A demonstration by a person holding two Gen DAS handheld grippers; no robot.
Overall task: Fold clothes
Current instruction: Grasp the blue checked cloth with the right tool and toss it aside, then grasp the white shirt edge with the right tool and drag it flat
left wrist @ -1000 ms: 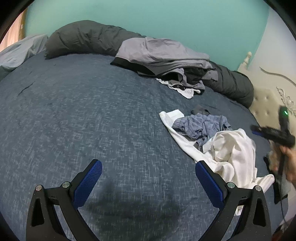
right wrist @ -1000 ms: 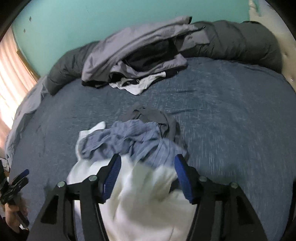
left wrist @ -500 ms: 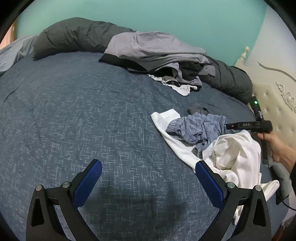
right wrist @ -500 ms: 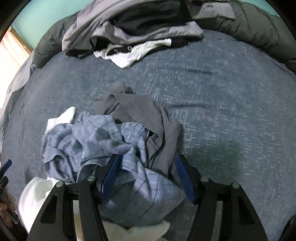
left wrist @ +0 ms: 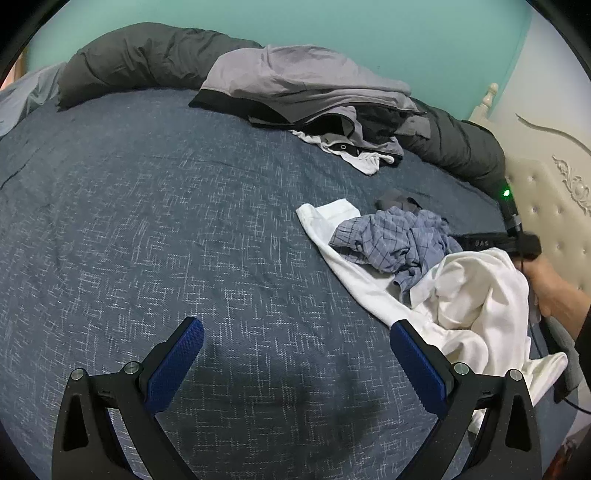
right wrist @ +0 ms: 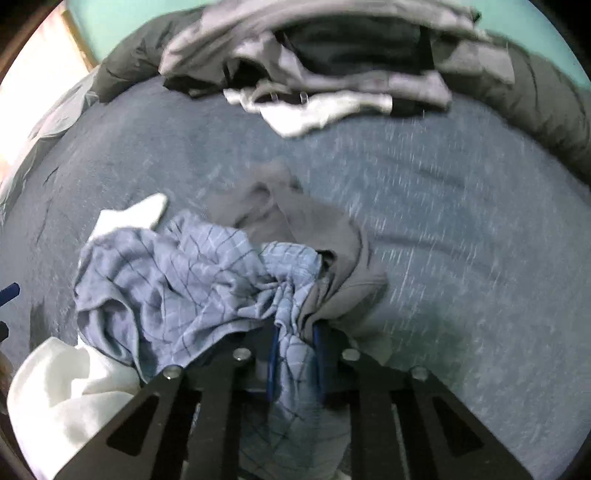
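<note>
A: What color is the wall [left wrist: 369, 33]?
B: It is light green-blue, plain and smooth.
A: What is the big soft thing?
B: A bed [left wrist: 147, 221] with a dark blue cover with little white flecks. A long dark gray pillow [left wrist: 147, 59] lies along the far edge.
A: And on the right?
B: A cream headboard [left wrist: 546, 206] with buttons and curly carving. Bright light [right wrist: 40, 88] comes in at the left.

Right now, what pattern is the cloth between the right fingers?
Blue checked cloth, clearest in the right wrist view.
</note>
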